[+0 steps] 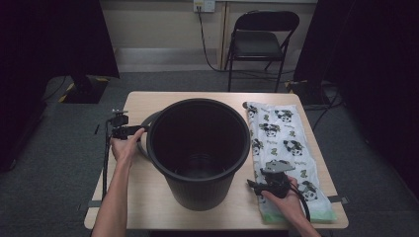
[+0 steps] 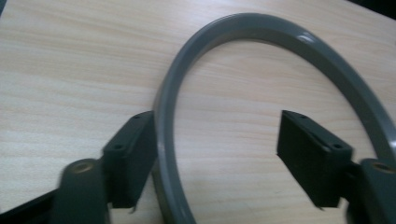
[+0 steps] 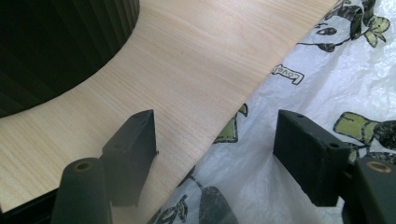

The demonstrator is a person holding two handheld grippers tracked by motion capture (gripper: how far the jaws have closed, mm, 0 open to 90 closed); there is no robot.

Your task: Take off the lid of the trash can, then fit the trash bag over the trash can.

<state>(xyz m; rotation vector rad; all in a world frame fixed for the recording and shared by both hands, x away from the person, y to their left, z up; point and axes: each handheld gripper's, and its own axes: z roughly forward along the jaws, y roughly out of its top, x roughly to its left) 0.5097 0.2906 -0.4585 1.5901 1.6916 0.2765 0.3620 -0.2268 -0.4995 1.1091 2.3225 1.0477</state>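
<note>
Grey ring [image 2: 261, 32] lies flat on the wooden surface [image 1: 148, 197], left of the black bin [image 1: 197, 148]. The left claw [image 2: 217, 154] is wide apart, one jaw touching the ring's outer side. The right claw [image 3: 215, 154] is apart too, over the edge of the panda bag [image 1: 284, 148]. A chair [image 1: 262, 39] stands by the far wall.

High view: fixed cam above the near side of the table [image 1: 148, 197], facing fwd and down, far enough to take in the whole tabletop plus floor and chair [image 1: 262, 39] behind. Left gripper view: very close, angled down at tabletop w/ grey ring [image 2: 261, 32]. Right gripper view: equally close, over the patterned bag [image 3: 327, 93] edge. All three share the tabletop.
</note>
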